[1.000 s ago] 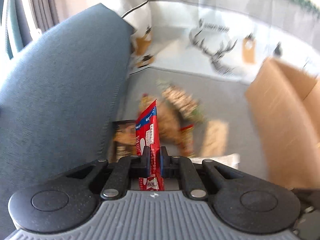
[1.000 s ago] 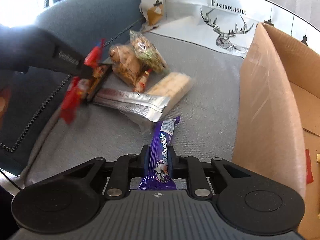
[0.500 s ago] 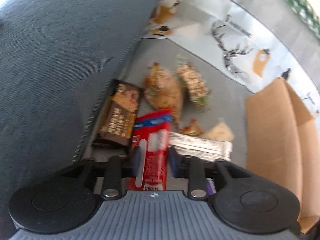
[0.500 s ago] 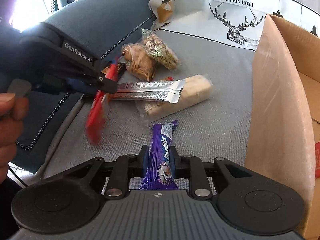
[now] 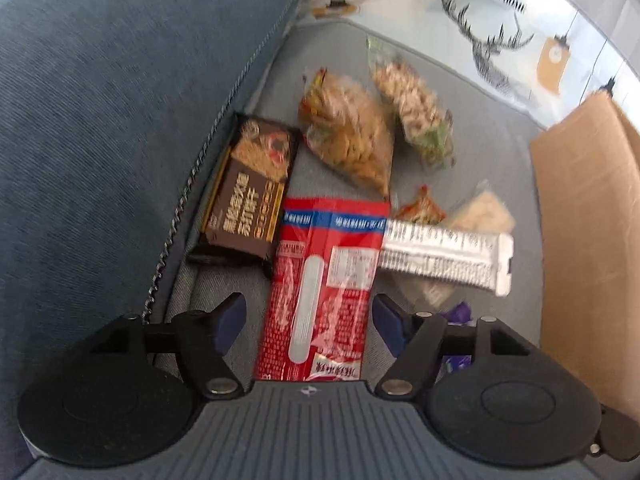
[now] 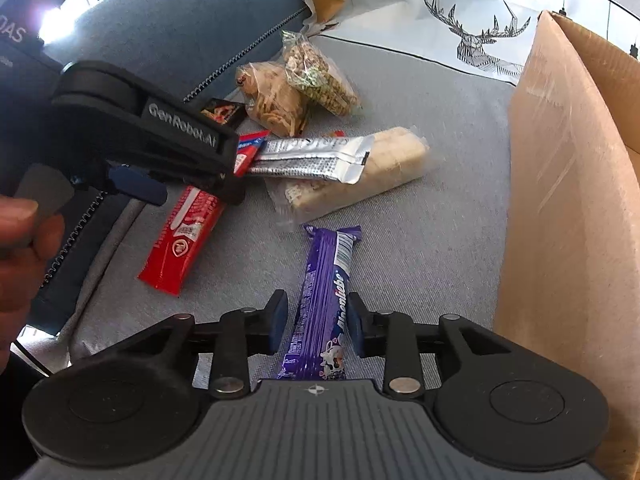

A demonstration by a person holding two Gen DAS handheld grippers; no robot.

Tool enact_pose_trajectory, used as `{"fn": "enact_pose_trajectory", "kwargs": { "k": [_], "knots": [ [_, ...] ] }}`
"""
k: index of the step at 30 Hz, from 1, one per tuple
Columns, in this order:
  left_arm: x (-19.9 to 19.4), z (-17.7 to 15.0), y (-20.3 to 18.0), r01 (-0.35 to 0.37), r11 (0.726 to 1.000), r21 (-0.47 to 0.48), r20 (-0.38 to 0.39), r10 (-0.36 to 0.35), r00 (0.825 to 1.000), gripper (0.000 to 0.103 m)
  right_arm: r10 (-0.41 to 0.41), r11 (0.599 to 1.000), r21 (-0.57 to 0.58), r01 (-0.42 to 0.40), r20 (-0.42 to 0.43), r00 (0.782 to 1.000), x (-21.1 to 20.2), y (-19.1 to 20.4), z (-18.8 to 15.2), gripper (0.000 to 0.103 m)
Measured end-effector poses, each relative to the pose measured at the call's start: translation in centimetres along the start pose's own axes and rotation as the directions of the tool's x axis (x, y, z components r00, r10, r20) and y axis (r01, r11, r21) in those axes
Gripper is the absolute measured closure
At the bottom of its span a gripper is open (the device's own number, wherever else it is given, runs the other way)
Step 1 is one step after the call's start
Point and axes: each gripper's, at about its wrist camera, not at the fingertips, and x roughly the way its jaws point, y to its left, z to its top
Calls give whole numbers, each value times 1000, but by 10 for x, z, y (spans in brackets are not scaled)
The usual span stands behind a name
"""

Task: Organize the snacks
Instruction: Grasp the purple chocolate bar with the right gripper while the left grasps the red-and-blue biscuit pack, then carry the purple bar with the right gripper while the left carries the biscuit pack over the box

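Note:
My left gripper (image 5: 308,320) points down at the grey sofa seat with its jaws opening wide. A red snack packet (image 5: 324,280) lies flat between the fingers, and neither pad touches it. In the right wrist view the left gripper (image 6: 184,192) hovers over the red packet (image 6: 184,236), with a person's hand (image 6: 20,248) on it. My right gripper (image 6: 316,320) has its jaws opening around a purple chocolate bar (image 6: 324,292), which rests on the seat, with a small gap at the pads.
A brown packet (image 5: 248,196), two clear snack bags (image 5: 352,140), a silver packet (image 5: 440,256) and a pale wafer pack (image 6: 360,176) lie further back. A blue cushion (image 5: 120,80) walls the left. An open cardboard box (image 6: 568,200) stands on the right.
The left gripper came down toward the seat and opened, letting the red packet drop flat. The right gripper's jaws parted from the purple bar, which now lies on the seat.

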Motion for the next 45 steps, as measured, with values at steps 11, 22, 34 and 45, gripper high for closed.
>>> {"fn": "enact_pose_trajectory", "kwargs": {
  "k": [11, 22, 34, 45],
  "knots": [
    [5, -5, -7, -33, 995, 92, 3, 33, 999, 47, -22, 1000, -14, 22, -20, 1000, 4, 3, 1, 69],
    [-14, 1, -12, 27, 998, 50, 100, -32, 994, 72, -14, 1000, 0, 14, 74, 997, -14, -1, 5, 85],
    [-43, 1, -6, 102, 995, 12, 216, -102, 971, 94, -6, 1000, 6, 5, 290, 957, -55, -7, 10, 85],
    [-77, -2, -11, 115, 993, 34, 306, -120, 944, 94, 0, 1000, -25, 10, 379, 925, -82, -8, 10, 85]
  ]
}}
